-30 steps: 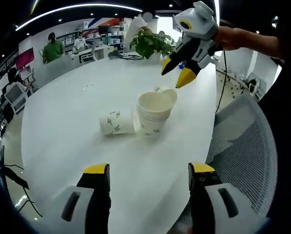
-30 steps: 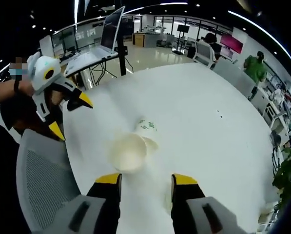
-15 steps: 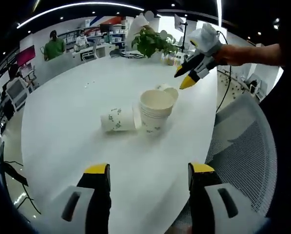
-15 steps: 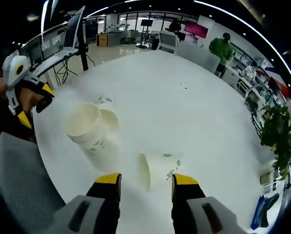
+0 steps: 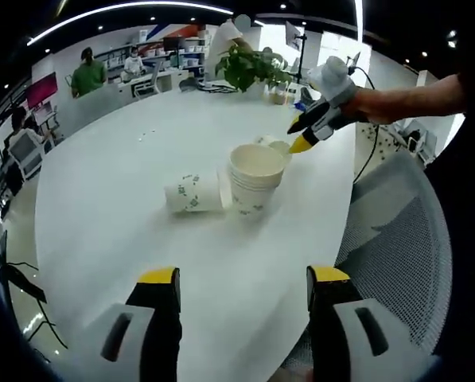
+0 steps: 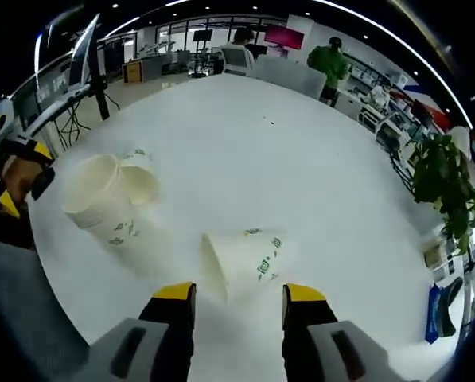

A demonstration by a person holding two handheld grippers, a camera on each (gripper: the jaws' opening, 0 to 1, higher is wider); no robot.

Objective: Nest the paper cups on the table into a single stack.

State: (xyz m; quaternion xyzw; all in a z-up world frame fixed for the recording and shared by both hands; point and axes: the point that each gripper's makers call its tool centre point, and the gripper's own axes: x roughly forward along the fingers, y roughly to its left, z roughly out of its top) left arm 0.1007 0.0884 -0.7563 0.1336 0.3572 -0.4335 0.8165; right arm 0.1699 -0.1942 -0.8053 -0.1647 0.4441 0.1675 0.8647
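While both grippers' fingers gape: one cup stack [image 5: 253, 179], two lying cups [image 5: 192, 194] [image 6: 241, 261].

Office room around a white table

A plant [image 5: 249, 68] stands at the table's [image 5: 102, 231] far end; a mesh chair [image 5: 396, 239] sits beside it; a person in green [image 6: 326, 60] stands beyond.

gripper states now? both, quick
Left gripper: open, holding nothing, back from the cup stack.
Right gripper: open, empty, jaws either side of the lying cup, not closed on it.
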